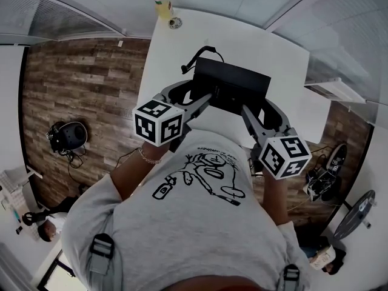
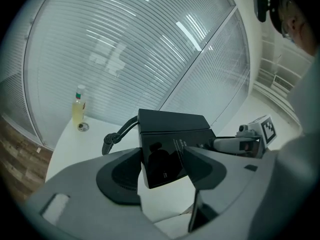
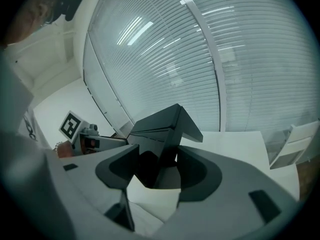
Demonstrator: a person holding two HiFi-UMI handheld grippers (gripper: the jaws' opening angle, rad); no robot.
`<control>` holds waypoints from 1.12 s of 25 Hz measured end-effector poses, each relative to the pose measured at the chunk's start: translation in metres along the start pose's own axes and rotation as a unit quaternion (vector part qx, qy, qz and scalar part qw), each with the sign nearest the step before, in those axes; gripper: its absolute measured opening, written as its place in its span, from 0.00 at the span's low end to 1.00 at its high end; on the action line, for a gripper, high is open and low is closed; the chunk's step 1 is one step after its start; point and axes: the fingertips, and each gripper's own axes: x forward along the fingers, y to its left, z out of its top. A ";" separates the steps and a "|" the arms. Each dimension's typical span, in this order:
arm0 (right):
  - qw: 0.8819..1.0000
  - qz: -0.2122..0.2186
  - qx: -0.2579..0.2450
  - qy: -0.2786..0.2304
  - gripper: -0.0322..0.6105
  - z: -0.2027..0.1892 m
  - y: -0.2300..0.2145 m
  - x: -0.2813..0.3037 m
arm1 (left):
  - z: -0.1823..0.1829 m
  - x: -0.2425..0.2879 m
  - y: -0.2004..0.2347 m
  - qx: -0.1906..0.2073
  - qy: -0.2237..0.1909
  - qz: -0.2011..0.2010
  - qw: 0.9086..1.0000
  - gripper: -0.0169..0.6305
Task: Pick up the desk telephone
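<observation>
I'm gripping the desk telephone (image 1: 233,83) from both sides. The left gripper (image 1: 202,97) is closing its jaws on the near left corner, and the right gripper (image 1: 250,111) is pinching the right edge. The phone is tilting up over the white desk (image 1: 182,47), glossy underside toward me. I'm judging the near edge clear of the surface; I can't tell about the far edge. Its coiled cord (image 1: 194,56) is trailing behind, and a bottle (image 1: 162,5) is standing well apart. I'm reckoning only a clean, level lift remains.
</observation>
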 end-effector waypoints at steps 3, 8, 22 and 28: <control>1.000 0.003 -0.009 -0.011 0.41 0.011 0.008 -0.008 | 0.010 -0.011 -0.007 0.009 -0.011 0.001 1.000 0.43; 1.000 0.009 -0.017 -0.019 0.41 0.022 0.016 -0.015 | 0.021 -0.021 -0.015 0.017 -0.017 0.002 1.000 0.43; 1.000 0.010 -0.014 -0.017 0.41 0.022 0.017 -0.017 | 0.021 -0.022 -0.015 0.013 -0.018 0.001 1.000 0.43; 1.000 0.010 -0.012 -0.018 0.41 0.022 0.017 -0.016 | 0.020 -0.021 -0.014 0.009 -0.018 0.000 1.000 0.43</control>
